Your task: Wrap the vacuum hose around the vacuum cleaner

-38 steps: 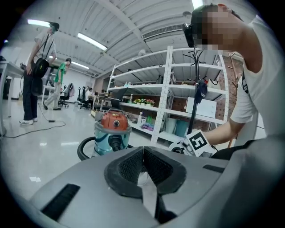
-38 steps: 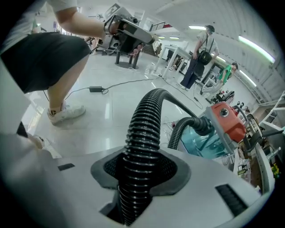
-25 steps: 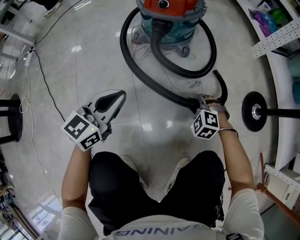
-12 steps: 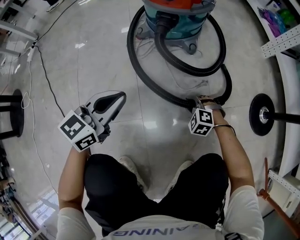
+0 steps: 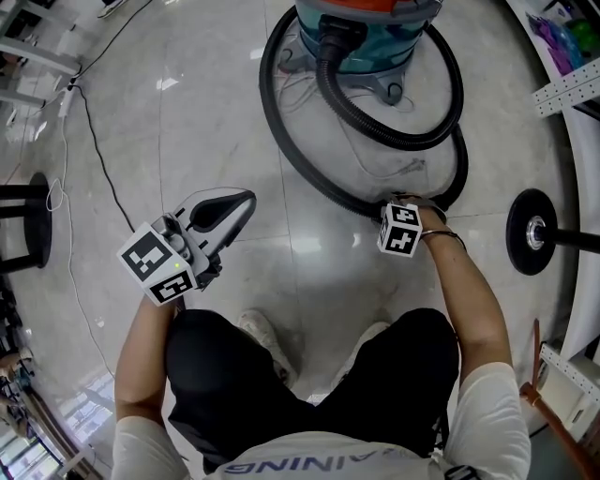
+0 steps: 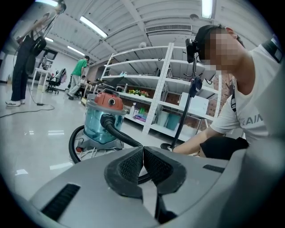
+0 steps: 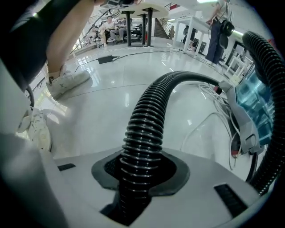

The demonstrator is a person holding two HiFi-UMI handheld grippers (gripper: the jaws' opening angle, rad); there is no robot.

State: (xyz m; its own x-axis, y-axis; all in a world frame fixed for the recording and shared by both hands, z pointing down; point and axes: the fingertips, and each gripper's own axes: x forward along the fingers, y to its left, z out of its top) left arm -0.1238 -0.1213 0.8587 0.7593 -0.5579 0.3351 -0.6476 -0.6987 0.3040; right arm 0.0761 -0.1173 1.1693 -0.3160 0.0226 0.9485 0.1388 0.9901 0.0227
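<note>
The vacuum cleaner (image 5: 361,28), with a teal tank and an orange top, stands on the floor at the top of the head view. Its black ribbed hose (image 5: 291,141) loops round the front of it. My right gripper (image 5: 398,204) points steeply down near the floor and is shut on the hose (image 7: 147,129), which runs up between its pads; its jaws have just been closing on it. My left gripper (image 5: 246,199) hovers at the left with its pads together and nothing between them. In the left gripper view the vacuum cleaner (image 6: 101,120) stands beyond the shut gripper (image 6: 143,153).
A thin black cable (image 5: 98,169) crosses the floor at the left, near a dark round stand base (image 5: 23,234). Another round stand base (image 5: 532,232) lies to the right of my right hand, below white shelving (image 5: 572,84). A thin white cord (image 5: 375,159) lies in front of the vacuum.
My right gripper has sunk toward the floor with the hose in it, and the hose loop now lies closer round the vacuum. The left gripper has barely moved.
</note>
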